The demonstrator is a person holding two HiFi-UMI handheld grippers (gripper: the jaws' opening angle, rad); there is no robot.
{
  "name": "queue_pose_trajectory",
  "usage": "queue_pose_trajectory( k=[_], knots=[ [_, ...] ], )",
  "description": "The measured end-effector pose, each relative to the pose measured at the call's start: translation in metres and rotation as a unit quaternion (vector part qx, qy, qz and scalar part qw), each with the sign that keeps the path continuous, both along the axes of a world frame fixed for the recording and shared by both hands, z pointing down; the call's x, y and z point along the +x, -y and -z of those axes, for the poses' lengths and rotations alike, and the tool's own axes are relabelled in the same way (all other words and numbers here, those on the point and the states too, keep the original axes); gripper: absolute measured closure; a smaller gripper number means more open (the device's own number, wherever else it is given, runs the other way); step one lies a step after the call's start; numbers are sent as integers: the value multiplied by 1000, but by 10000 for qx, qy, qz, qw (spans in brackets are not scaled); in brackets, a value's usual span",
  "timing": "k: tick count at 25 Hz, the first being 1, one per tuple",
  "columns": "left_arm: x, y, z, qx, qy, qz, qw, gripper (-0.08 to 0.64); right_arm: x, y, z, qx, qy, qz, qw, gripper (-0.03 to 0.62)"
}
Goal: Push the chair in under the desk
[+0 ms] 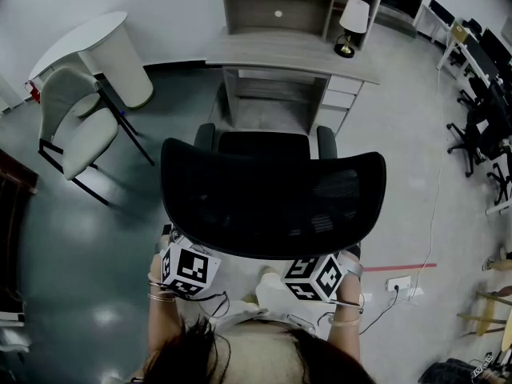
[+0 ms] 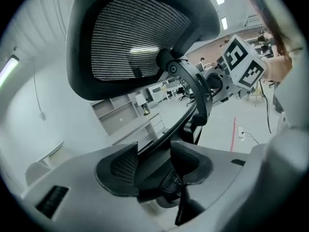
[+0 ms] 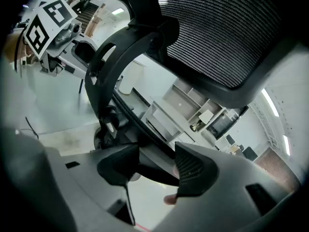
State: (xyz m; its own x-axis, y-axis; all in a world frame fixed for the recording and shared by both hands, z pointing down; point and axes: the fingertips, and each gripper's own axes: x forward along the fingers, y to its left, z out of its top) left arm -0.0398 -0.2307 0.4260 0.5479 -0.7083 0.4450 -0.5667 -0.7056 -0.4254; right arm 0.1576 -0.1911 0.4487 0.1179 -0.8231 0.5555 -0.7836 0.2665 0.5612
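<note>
A black office chair (image 1: 272,190) with a mesh back stands on the floor, facing the grey desk (image 1: 288,54) and a short way out from it. My left gripper (image 1: 188,269) and right gripper (image 1: 316,277) sit at the lower edge of the chair's back, left and right of its middle. In the left gripper view the curved back frame (image 2: 193,86) runs between the jaws of my left gripper (image 2: 154,158) and fills the gap. In the right gripper view my right gripper (image 3: 157,161) holds the same frame (image 3: 113,62). The mesh back (image 3: 222,28) rises above.
A table lamp (image 1: 352,22) stands on the desk under a shelf unit. A white chair (image 1: 76,122) and a round white table (image 1: 96,42) are at the left. Black office chairs (image 1: 480,134) crowd the right. A power strip (image 1: 400,284) and cable lie on the floor at the right.
</note>
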Motion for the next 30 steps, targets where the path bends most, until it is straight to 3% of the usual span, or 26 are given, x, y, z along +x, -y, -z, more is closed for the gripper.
queue_pose_trajectory(
  k=[12,30],
  knots=[
    [7,23,-2,41,-146,77,9999,344,6,27,-1,-71,16,53,10000,360],
    [10,44,-1,119,-200,299,9993,344,12,53,5,-185,167,561,9981,380]
  ],
)
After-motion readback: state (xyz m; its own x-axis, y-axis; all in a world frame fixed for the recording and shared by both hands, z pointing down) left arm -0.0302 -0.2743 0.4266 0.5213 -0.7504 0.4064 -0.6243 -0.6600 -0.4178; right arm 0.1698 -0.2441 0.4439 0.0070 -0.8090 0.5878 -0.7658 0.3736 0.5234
